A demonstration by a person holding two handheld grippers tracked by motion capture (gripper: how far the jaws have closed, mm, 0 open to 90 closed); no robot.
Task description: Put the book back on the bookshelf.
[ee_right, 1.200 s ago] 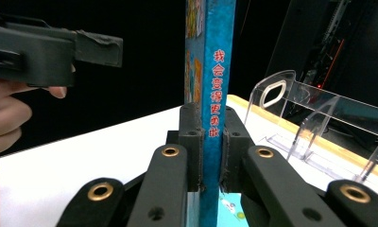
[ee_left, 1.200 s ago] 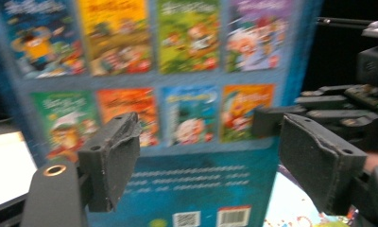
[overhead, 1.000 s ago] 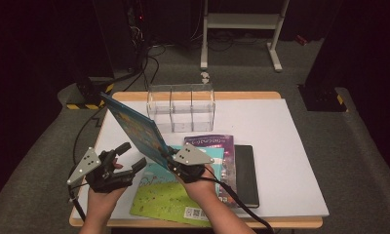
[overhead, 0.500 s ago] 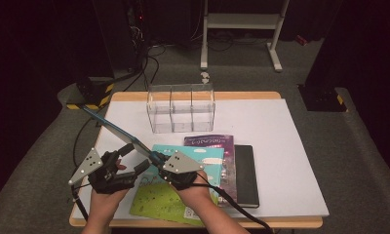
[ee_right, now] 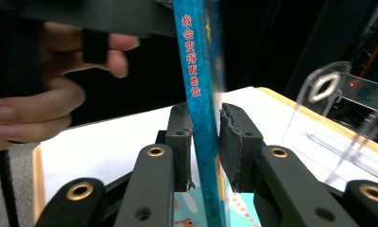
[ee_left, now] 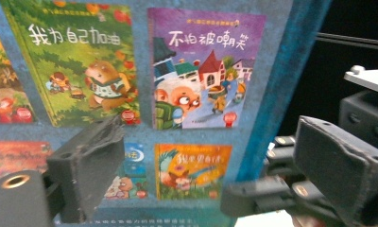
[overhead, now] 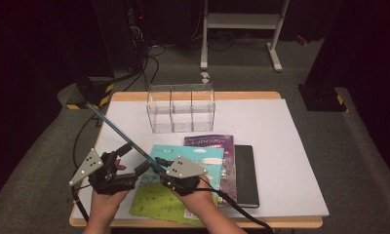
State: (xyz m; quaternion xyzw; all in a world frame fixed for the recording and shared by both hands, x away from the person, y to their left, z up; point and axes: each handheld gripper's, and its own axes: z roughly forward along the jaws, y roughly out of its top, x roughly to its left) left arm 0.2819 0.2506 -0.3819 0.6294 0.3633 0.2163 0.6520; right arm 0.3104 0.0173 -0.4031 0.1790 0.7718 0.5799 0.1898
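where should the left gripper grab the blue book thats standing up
Probably the spine edge, low down, coming from the person's left. The blue book stands tilted on edge, its back cover facing the left gripper, whose jaws stand open. The right gripper straddles its spine lower down, so grip just beside that.

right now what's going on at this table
A person with a claw in each hand is standing a thin blue picture book up on edge at the near left of the white table. The right claw straddles its spine, and its jaws have just been easing open. The left claw is open beside the back cover. More books lie flat nearby, and a clear divided organizer waits behind.
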